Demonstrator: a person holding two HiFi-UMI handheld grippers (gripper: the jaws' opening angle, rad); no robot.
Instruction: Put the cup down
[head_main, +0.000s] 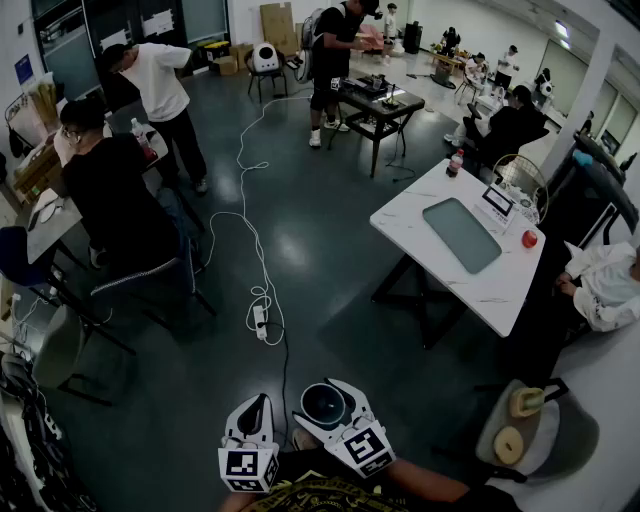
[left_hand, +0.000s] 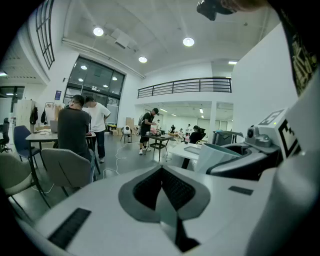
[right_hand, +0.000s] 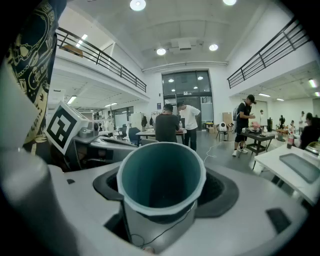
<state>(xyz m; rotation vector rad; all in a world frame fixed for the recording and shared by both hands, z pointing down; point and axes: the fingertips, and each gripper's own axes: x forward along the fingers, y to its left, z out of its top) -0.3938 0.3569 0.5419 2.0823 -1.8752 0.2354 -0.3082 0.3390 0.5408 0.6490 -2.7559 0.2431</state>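
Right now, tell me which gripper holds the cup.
The right gripper: its jaws clasp the cup, while the left gripper has its jaws shut together, empty.

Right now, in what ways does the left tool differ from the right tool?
The left tool has its jaws together; the right tool has them wide apart. The left tool holds nothing; the right tool grips a cup, teal inside. Both are held side by side above the floor, and each carries a marker cube.
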